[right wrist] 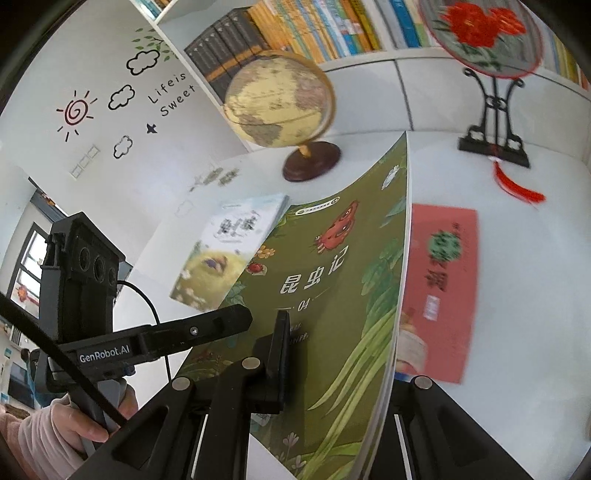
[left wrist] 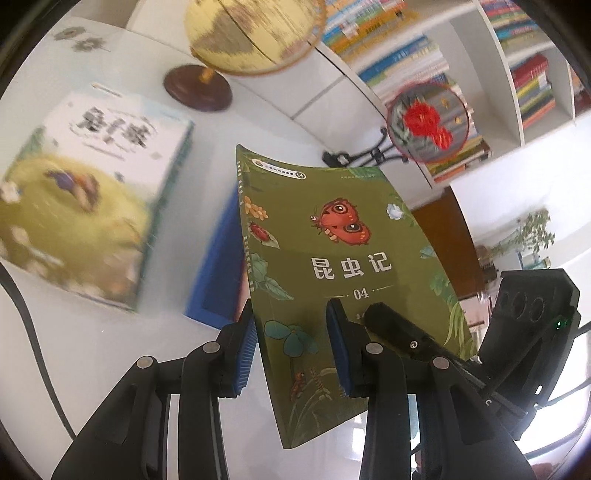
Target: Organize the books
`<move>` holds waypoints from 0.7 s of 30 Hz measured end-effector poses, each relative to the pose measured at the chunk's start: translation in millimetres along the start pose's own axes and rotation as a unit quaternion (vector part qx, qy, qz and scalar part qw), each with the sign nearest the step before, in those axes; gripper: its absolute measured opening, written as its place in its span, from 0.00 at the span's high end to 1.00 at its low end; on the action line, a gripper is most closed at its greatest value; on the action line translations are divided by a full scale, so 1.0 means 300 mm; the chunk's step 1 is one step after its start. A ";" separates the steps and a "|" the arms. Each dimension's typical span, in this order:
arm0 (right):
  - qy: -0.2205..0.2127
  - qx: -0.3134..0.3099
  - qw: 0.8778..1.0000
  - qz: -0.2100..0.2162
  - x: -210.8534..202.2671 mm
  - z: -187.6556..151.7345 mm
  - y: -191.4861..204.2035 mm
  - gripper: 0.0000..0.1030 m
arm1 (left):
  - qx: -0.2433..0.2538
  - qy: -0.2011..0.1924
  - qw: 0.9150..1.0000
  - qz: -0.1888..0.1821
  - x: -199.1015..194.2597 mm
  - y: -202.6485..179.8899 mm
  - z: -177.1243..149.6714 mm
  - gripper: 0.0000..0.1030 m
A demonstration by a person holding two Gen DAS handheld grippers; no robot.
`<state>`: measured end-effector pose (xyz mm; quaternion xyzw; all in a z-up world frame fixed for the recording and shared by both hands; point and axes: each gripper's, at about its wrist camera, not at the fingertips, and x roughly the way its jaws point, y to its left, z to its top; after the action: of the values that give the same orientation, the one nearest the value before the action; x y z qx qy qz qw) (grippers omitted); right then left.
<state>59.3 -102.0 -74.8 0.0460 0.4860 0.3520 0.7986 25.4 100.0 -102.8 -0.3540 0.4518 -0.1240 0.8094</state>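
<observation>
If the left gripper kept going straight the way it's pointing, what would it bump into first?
Probably the blue book flat on the white table, just ahead of the left gripper, which holds the green book. Depth is unclear.

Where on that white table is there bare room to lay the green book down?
Bare table lies right of the red book, below the fan stand, and between globe base and that stand. It is crowded left, around the white-and-yellow book and blue book.

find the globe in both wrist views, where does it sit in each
Left wrist: the globe is at top centre, its dark base on the white table, above the green book.
Right wrist: the globe is upper centre, left of the green book's top corner.
Shared landmark: the red-flower fan on its black stand.
</observation>
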 end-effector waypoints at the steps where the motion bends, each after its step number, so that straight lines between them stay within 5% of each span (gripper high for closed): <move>1: -0.001 -0.001 1.000 0.001 0.015 0.008 0.019 0.89 | -0.003 -0.002 1.000 0.000 -0.017 0.027 0.014 0.68; 12: -0.018 0.002 1.000 0.008 0.299 0.089 0.323 0.88 | -0.026 -0.026 0.999 0.015 -0.206 0.341 0.185 0.68; 21: -0.024 0.023 0.999 0.010 0.523 0.128 0.454 0.88 | -0.018 -0.004 0.999 0.042 -0.226 0.539 0.292 0.69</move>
<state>63.8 105.4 -114.8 0.0776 0.4746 0.3475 0.8050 40.0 291.8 -140.1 -0.3498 0.4651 -0.0803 0.8093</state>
